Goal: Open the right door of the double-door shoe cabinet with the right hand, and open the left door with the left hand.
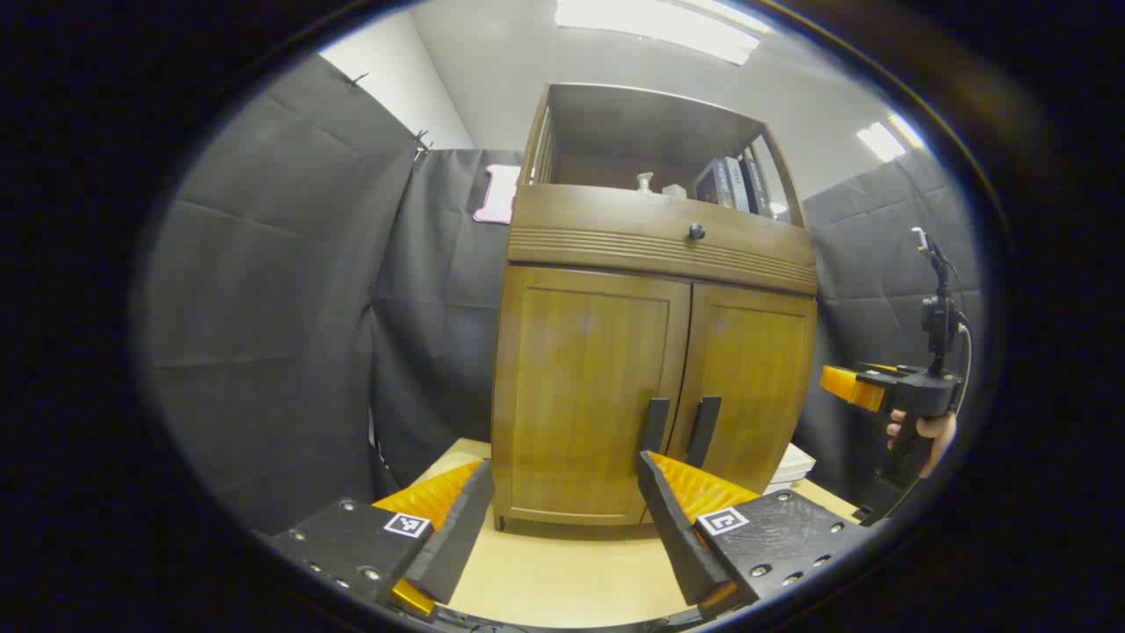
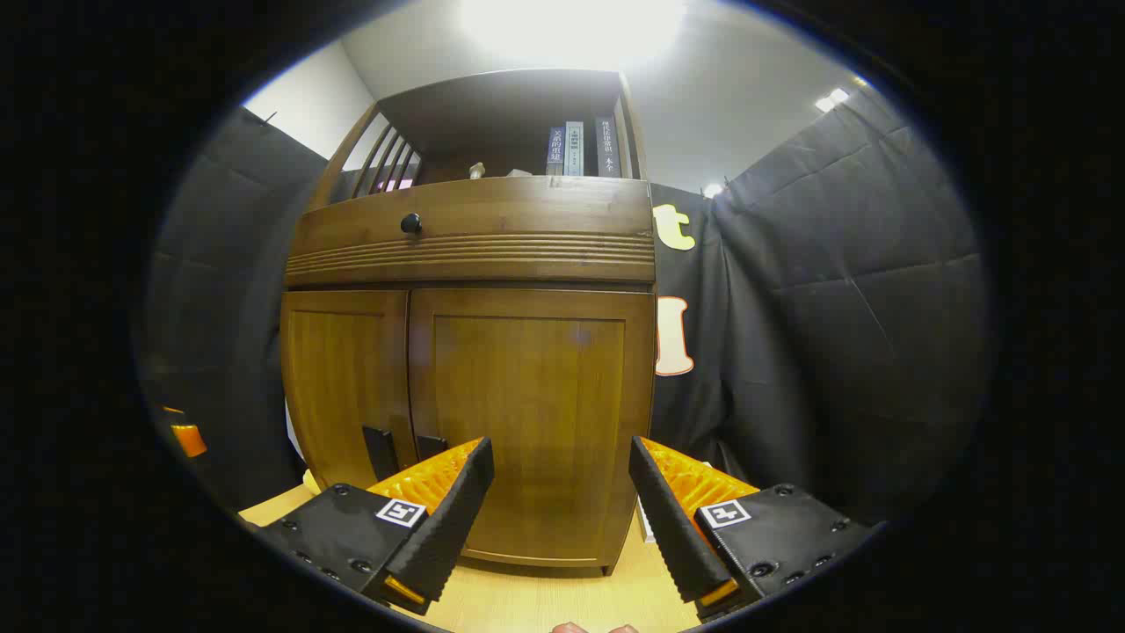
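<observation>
Both hand-held grippers, left [image 1: 562,492] and right [image 2: 561,479], gape released before my closed shoe cabinet [image 2: 470,352] on the tabletop [image 1: 571,571]; the right door's upright handle [image 2: 431,447] sits just left of my right fingers, nearer than the left handle [image 1: 654,425].
</observation>
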Available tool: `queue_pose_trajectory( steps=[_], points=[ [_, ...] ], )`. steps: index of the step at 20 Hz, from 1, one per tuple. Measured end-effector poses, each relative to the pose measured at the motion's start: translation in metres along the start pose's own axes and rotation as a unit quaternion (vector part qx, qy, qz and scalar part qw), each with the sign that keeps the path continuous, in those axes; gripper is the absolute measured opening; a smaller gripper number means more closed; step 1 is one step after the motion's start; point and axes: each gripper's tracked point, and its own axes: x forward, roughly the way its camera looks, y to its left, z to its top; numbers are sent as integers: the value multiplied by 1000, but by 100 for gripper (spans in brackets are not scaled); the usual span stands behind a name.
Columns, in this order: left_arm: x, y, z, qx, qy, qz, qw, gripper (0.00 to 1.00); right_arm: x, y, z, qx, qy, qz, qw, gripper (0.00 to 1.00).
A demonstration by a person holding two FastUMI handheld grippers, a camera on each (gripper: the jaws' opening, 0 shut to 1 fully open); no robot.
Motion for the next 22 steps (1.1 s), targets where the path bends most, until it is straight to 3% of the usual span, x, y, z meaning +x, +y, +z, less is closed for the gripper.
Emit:
queue_pose_trajectory(
  steps=[15, 22],
  points=[
    [-2, -1, 8, 18, -10, -5, 1000, 95, -21, -2, -11, 12, 23, 15, 1000, 97],
    [-2, 1, 4, 7, 5, 1, 1000, 95, -10, 25, -7, 16, 34, 50, 998, 97]
  ],
)
